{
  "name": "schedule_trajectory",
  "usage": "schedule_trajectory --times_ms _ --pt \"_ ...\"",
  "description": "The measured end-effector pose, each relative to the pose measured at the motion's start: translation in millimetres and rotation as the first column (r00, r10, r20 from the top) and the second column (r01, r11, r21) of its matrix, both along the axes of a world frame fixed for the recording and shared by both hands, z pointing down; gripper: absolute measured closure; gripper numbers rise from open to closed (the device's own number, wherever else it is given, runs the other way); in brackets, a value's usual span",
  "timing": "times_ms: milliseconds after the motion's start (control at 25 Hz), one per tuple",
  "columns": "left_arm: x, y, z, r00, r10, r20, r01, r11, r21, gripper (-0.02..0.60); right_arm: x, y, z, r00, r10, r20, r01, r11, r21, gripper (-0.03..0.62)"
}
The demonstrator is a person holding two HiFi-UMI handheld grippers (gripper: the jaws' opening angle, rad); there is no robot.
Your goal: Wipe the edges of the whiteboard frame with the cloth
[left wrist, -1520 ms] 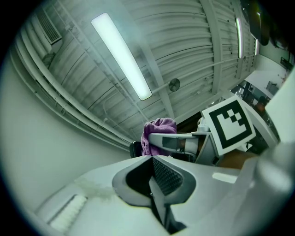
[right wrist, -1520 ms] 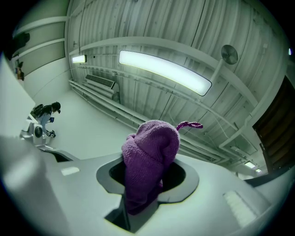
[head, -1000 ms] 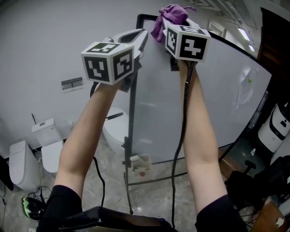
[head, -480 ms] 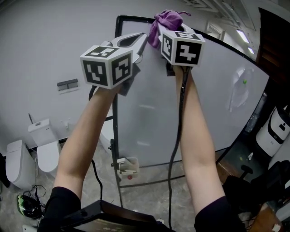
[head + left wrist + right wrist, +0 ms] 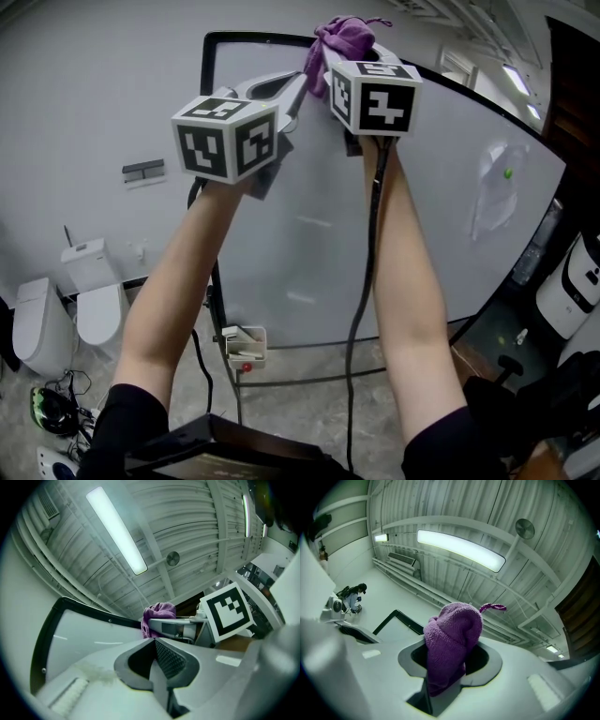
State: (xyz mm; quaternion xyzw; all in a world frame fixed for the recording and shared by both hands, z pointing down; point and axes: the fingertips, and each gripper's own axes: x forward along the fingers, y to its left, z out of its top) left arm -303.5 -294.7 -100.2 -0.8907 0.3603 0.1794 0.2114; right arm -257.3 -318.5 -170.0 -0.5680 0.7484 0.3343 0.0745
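A: Who has the cloth?
B: Fingers of the right gripper (image 5: 449, 667) pinch the bunched purple knitted cloth (image 5: 454, 630), which lies on the top rail of the black whiteboard frame (image 5: 262, 37).
A: And the left gripper (image 5: 157, 660)?
B: Its fingers are pressed together and hold nothing, just left of the cloth. The rail runs left to right, so the wipe is probably sideways.

I take this for a test room or workshop, not a home. Two white toilets (image 5: 97, 314) stand unplumbed on the bare floor (image 5: 291, 403) against a plain grey wall (image 5: 94, 94). A whiteboard (image 5: 394, 216) stands on a stand, and overhead a ribbed metal ceiling (image 5: 197, 522) carries a long strip light (image 5: 117, 529).
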Motion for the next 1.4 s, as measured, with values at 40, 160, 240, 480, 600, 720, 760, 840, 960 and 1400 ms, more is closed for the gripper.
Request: schedule_trajectory --times_ms 40,160,240,480,600,720,760,840,960,1400 --pt "4.5 -0.2 0.4 1.0 -0.003 0.002 0.003 1.0 0.0 0.578 4.3 -0.1 -0.4 1.0 -0.003 0.001 0.003 1.0 0.0 0.447" --pt "18.1 -1.5 2.9 1.0 -0.007 0.008 0.007 1.0 -0.005 0.578 19.8 -0.8 1.1 1.0 -0.007 0.012 0.007 1.0 -0.004 0.445" --pt "28.3 -2.5 3.4 1.0 -0.005 0.011 0.005 1.0 -0.007 0.578 31.9 -1.8 2.2 1.0 -0.009 0.018 0.009 1.0 -0.007 0.447" --pt "67.6 -2.1 -0.2 1.0 0.014 0.016 -0.014 1.0 -0.01 0.578 73.4 -3.6 0.6 1.0 -0.002 0.023 0.002 1.0 -0.012 0.447" --pt "85.4 -0.3 0.4 1.0 0.017 0.017 -0.016 1.0 -0.013 0.578 95.0 -4.0 0.8 0.999 0.004 0.032 -0.003 1.0 -0.016 0.447" --pt "110.8 3.4 -1.0 1.0 0.008 0.018 -0.008 1.0 -0.011 0.578 124.6 -3.8 0.8 0.999 -0.001 0.041 0.002 1.0 -0.025 0.447" --pt "120.7 4.9 -1.4 1.0 0.005 0.018 -0.004 1.0 -0.011 0.578 135.2 -3.1 0.9 0.999 -0.004 0.042 0.005 1.0 -0.027 0.445" --pt "132.6 5.5 -1.3 1.0 -0.002 0.02 0.002 1.0 -0.011 0.578 147.6 -3.7 1.4 0.999 -0.003 0.041 0.005 1.0 -0.028 0.447" --pt "143.9 5.0 -0.8 1.0 -0.01 0.02 0.01 1.0 -0.013 0.578 156.6 -6.5 2.7 0.999 -0.005 0.033 0.006 0.999 -0.032 0.447" --pt "180.8 0.4 4.3 0.998 -0.052 0.026 0.053 0.998 -0.021 0.578 183.7 -9.4 5.1 0.999 -0.041 0.012 0.041 0.999 -0.033 0.447"
